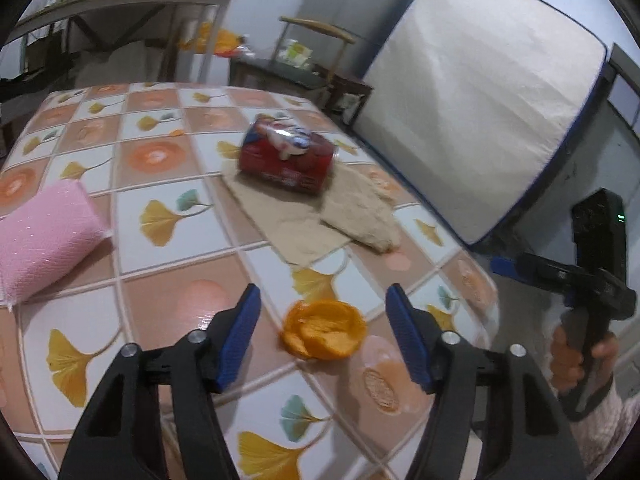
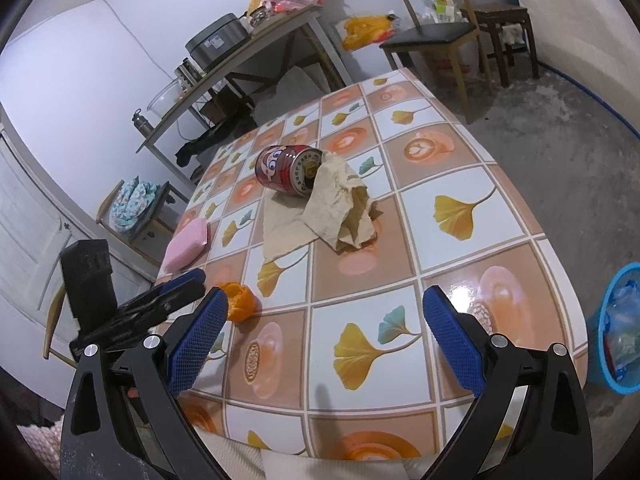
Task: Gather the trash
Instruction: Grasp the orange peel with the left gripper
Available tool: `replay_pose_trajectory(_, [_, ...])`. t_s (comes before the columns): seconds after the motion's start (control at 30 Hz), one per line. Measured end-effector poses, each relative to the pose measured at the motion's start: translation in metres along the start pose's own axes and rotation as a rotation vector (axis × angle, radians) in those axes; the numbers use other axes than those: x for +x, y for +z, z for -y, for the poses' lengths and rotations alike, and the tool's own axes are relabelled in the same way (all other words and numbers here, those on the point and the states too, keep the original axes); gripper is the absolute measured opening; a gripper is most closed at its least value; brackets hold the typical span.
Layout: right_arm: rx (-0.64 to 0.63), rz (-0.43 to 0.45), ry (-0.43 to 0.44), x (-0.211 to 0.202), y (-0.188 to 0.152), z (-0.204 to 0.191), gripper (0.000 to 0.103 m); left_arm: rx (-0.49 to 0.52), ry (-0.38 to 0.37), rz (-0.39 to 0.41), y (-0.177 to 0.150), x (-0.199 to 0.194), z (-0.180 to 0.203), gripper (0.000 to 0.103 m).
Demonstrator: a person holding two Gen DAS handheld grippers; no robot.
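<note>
My left gripper (image 1: 322, 340) stands open and empty, and the orange peel (image 1: 324, 330) lies on the table (image 1: 160, 240) between its fingertips. My right gripper (image 2: 324, 332) is also open, holding nothing, further from the peel. The can (image 1: 288, 160) lies on its side ahead.

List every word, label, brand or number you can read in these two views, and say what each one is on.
No text can be read with certainty.
Red can: large white lettering on its side, too distorted and blurred to read; the small print in the left wrist view is blurred too.
Grey appliance on the side table: a white sticker, too small to read.
Tablecloth: pictures only, no words.
</note>
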State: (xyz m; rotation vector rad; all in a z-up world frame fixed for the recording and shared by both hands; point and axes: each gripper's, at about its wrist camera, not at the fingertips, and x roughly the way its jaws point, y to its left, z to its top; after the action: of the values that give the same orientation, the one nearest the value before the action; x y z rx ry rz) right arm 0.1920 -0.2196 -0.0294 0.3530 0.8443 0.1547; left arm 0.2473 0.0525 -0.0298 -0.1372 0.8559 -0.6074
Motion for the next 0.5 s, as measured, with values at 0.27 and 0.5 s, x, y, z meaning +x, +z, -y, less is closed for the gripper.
replay_pose_trajectory(0.27, [-0.018,-0.01,-0.009,0.004,-0.001,-0.006,0.092,-0.043,0.022,-0.096,-0.005,0.025,-0.009,0.046])
replay_pose_trajectory(0.5, [-0.046,-0.007,-0.031,0.004,0.002,-0.013,0.091,0.064,0.063,-0.146,-0.012,0.035,0.006,0.03])
